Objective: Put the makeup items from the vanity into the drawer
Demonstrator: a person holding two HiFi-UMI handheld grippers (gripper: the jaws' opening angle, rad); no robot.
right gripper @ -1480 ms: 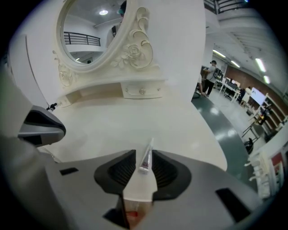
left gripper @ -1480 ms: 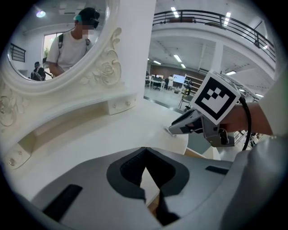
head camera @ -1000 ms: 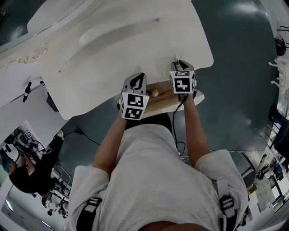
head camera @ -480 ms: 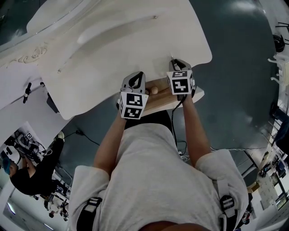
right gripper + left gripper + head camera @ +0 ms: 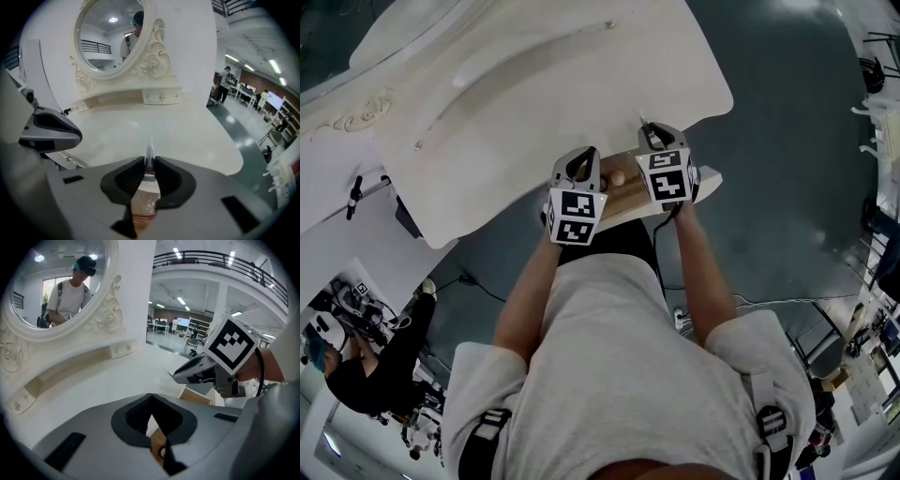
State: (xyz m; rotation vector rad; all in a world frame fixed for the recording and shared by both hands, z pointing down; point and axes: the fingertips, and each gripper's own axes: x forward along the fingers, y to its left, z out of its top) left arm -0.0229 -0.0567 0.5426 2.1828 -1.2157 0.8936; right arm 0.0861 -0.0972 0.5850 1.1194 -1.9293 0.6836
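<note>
My right gripper [image 5: 652,141] is shut on a thin makeup tube [image 5: 149,159] with a flat crimped silvery end and a pinkish body; it hovers at the white vanity top's [image 5: 534,84] front edge, over the open wooden drawer [image 5: 630,202]. A round beige item [image 5: 618,178] lies in the drawer between the two grippers. My left gripper [image 5: 581,167] is shut with nothing between its jaws, just left of that item. In the left gripper view the left gripper [image 5: 151,408] points over the drawer's wood, with the right gripper [image 5: 180,376] ahead to the right.
An ornate white oval mirror [image 5: 110,35] stands at the back of the vanity above small drawers [image 5: 161,97]. The dark grey floor [image 5: 787,141] lies to the right. Another person [image 5: 356,366] works at equipment at the lower left.
The right gripper has drifted a little left with the tube, closer over the drawer. The left gripper has hardly moved.
</note>
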